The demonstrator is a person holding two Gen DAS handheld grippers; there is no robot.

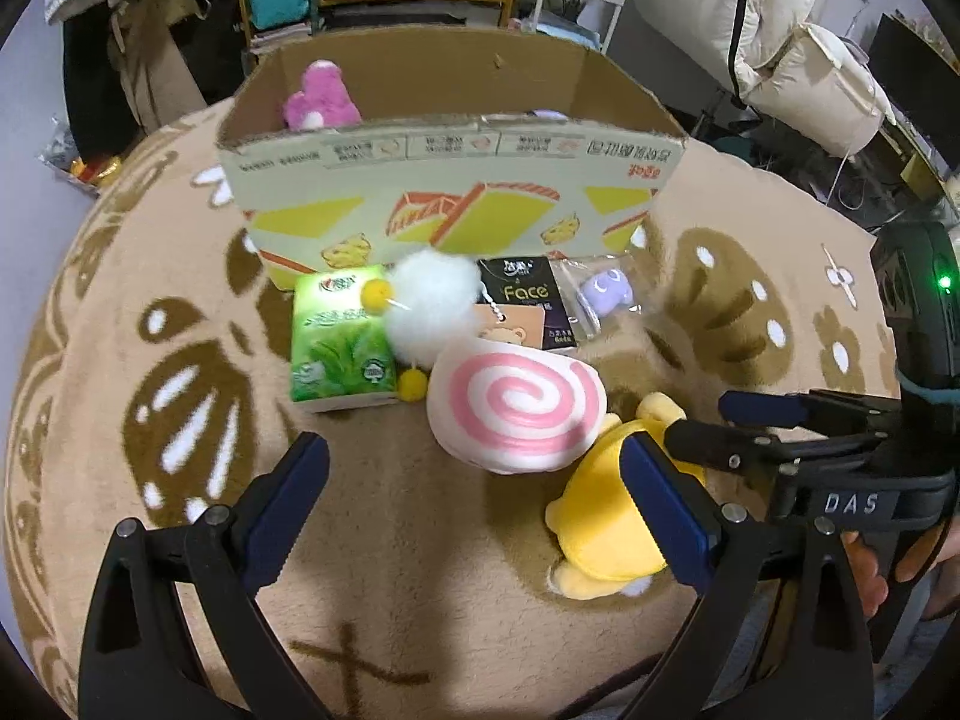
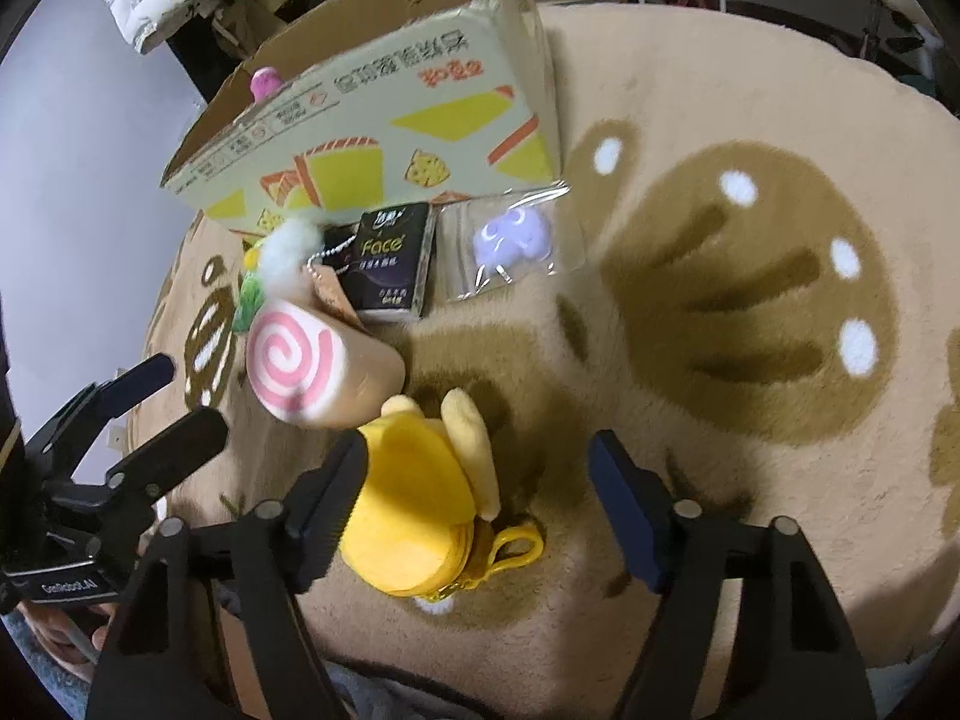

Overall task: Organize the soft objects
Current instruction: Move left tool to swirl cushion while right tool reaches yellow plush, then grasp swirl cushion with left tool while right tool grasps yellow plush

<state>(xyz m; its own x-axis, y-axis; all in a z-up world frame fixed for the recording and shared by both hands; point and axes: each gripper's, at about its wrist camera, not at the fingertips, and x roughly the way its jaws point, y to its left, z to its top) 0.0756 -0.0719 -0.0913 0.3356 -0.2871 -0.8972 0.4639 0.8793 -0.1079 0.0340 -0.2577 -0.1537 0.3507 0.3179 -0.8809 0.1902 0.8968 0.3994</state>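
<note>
My left gripper (image 1: 474,495) hangs wide and empty before the cardboard box (image 1: 450,204), the swirl cushion (image 1: 516,405) just ahead; the black packet (image 1: 528,294) at the box reads "Face".

My right gripper (image 2: 477,495) gapes wide around the yellow plush (image 2: 414,510), ready to lift it, I judge; the left tool's label reads "GenRobot.AI".

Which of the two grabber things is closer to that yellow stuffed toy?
The right gripper. Its open fingers sit on either side of the yellow plush toy. The left gripper is open over bare blanket, with the toy off beside its right finger.
</note>
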